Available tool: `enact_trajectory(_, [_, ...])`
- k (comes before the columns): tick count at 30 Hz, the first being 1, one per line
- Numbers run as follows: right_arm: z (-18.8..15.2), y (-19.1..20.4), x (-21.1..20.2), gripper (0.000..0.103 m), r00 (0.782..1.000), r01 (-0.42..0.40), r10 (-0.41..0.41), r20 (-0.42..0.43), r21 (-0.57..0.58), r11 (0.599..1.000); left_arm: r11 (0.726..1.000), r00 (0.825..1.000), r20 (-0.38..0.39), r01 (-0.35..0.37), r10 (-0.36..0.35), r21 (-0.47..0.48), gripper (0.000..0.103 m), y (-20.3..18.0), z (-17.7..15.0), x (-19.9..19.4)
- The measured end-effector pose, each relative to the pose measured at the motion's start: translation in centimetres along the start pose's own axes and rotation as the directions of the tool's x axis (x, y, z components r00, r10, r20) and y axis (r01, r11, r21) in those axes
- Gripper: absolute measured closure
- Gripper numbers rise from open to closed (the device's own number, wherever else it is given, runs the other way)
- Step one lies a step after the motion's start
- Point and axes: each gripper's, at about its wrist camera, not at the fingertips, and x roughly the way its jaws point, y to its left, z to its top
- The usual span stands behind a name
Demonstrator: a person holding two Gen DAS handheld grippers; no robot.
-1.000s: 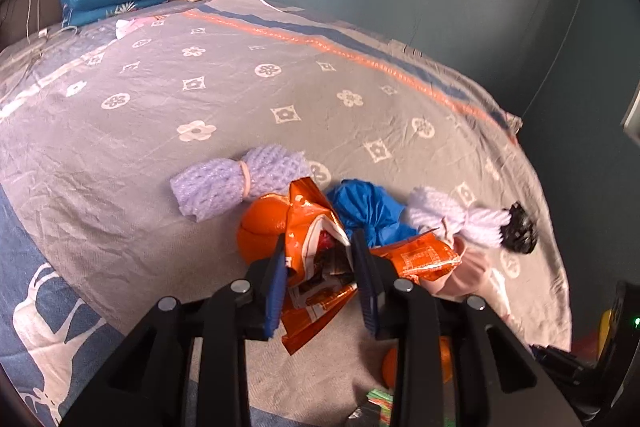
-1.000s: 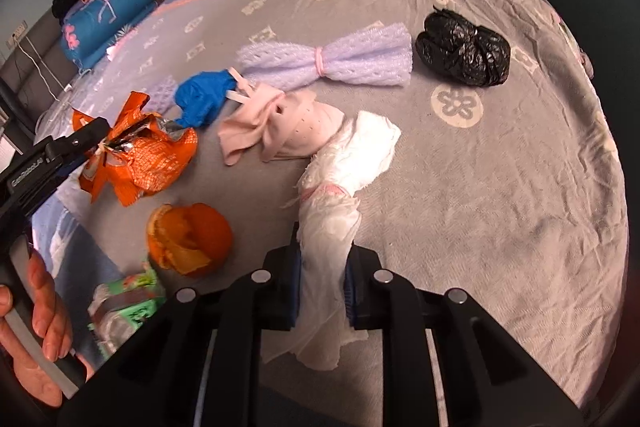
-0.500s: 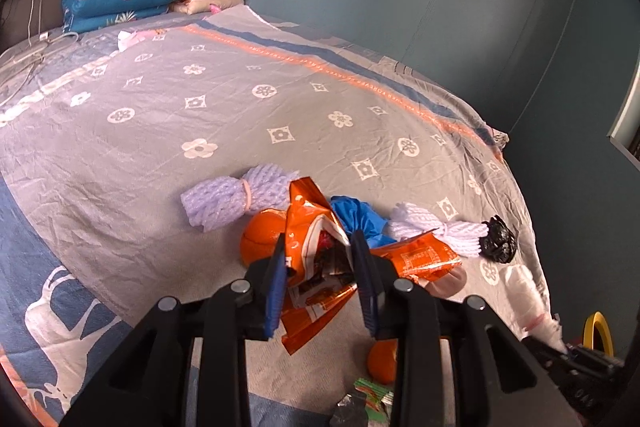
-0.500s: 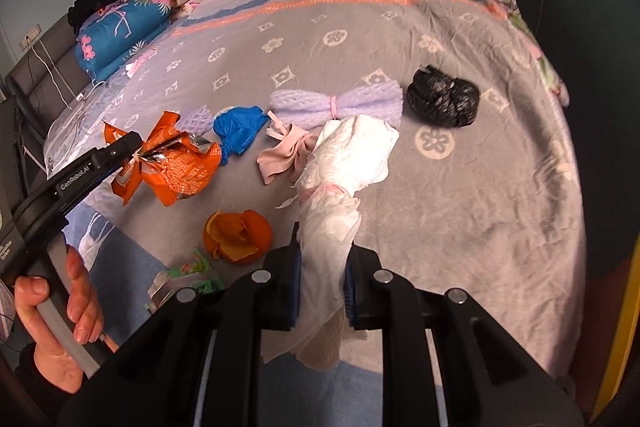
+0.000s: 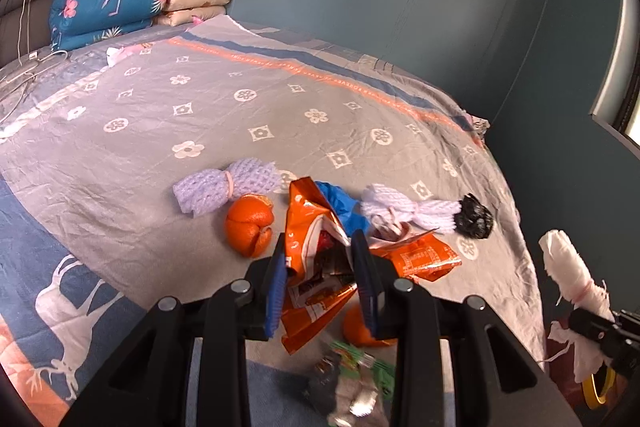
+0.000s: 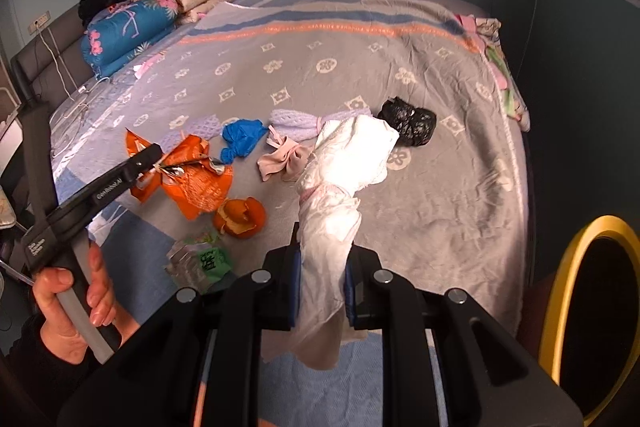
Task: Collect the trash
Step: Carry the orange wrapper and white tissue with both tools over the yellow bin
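Both tongs were loaded and off the bed (image 6: 440,155): the left tongs (image 5: 320,279) clamped an orange snack wrapper (image 5: 316,259), the right tongs (image 6: 320,287) pinched a white tied bundle (image 6: 340,187), each item sticking out ahead of the tips. Left on the bed were orange peel (image 6: 240,217), a blue bag (image 6: 242,139), lilac netting (image 6: 308,121), a black bag (image 6: 408,121) and a green packet (image 6: 200,261). A yellow-rimmed bin (image 6: 592,307) sat at the right.

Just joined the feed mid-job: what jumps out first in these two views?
Both grippers are loaded: the left gripper is shut on a crumpled orange snack wrapper, and the right gripper on a white tied plastic bundle, held over the bed's near edge. Orange peel, a blue bag and a black bag lie on the grey bedspread.
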Motion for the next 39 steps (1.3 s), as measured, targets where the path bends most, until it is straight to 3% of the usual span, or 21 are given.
enact_trajectory(19, [-1.7, -5.8, -10.2, 0.086, 0.994, 0.022, -0.029, 0.102, 0.068, 0.997, 0.992, 0.998, 0.033, 0.042, -0.046, 0.119, 0.074, -7.9, 0.2, -5.7])
enact_trajectory(39, [-3.0, -12.5, -15.7, 0.086, 0.984, 0.052, -0.075, 0.16, 0.147, 0.988, 0.956, 0.981, 0.015, 0.185, -0.193, 0.227, 0.074, -16.8, -0.5, -8.1])
